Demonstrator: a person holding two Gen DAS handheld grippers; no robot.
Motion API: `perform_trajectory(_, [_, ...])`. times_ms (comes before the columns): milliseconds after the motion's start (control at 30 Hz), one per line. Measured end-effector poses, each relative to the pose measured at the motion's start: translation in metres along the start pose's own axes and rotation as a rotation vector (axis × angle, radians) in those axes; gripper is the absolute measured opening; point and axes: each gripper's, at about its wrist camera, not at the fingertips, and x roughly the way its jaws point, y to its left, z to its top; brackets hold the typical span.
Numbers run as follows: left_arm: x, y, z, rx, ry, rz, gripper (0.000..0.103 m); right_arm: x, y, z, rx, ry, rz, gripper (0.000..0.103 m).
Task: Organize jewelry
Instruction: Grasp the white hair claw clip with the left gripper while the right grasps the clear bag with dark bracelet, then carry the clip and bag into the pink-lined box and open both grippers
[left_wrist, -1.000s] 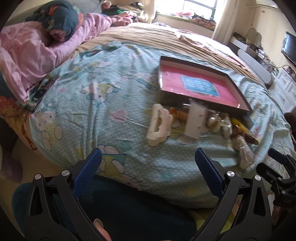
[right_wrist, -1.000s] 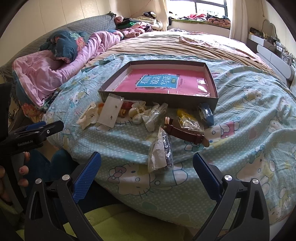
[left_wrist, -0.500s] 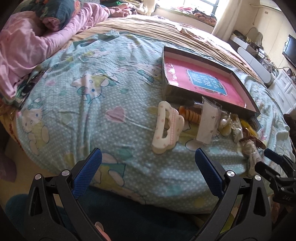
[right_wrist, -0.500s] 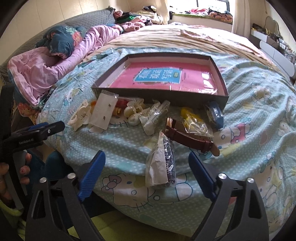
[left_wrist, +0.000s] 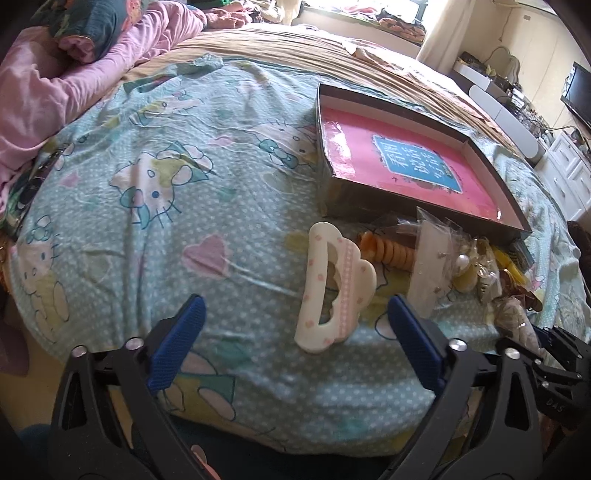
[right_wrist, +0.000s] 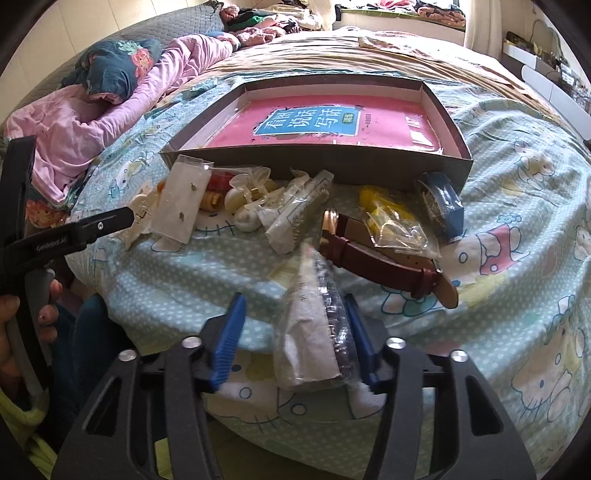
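A pile of jewelry lies on the bed in front of a shallow grey box (right_wrist: 317, 164) with a pink book in it. In the left wrist view a white cloud-shaped hair claw (left_wrist: 332, 291) lies just ahead of my left gripper (left_wrist: 295, 343). Its jaws are wide and closing, and the pads do not touch the claw. In the right wrist view my right gripper (right_wrist: 293, 343) straddles a clear packet (right_wrist: 310, 332) holding a dark beaded bracelet and white paper. Its jaws are closing, with a gap still showing at the left pad (right_wrist: 229, 339).
Behind the packet lie a brown leather watch (right_wrist: 388, 266), a yellow packet (right_wrist: 388, 221), a blue item (right_wrist: 443, 206), pearl pieces (right_wrist: 243, 216) and an earring card (right_wrist: 181, 210). An orange coil tie (left_wrist: 395, 254) sits by the claw. Pink bedding (right_wrist: 92, 125) is heaped at the left.
Both grippers have come down and closer to the bed. The right jaws have narrowed around the bracelet packet. The left gripper has moved up to the white claw, jaws slightly narrower.
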Motion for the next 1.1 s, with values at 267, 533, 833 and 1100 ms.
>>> perform_trajectory(267, [0.01, -0.013, -0.001, 0.073, 0.011, -0.024, 0.033, -0.005, -0.004, 0.002, -0.006, -0.013, 0.027, 0.032])
perform_trajectory(533, [-0.008, -0.008, -0.001, 0.078, -0.046, -0.027, 0.029, -0.015, 0.002, 0.005, -0.02, -0.033, 0.092, 0.031])
perform_trajectory(833, [-0.035, -0.007, 0.019, 0.041, -0.103, -0.062, 0.029, -0.029, 0.004, 0.027, -0.022, -0.096, 0.156, 0.031])
perform_trajectory(1100, [-0.038, -0.027, 0.047, 0.05, -0.137, -0.098, 0.029, -0.037, -0.014, 0.058, 0.012, -0.186, 0.15, 0.031])
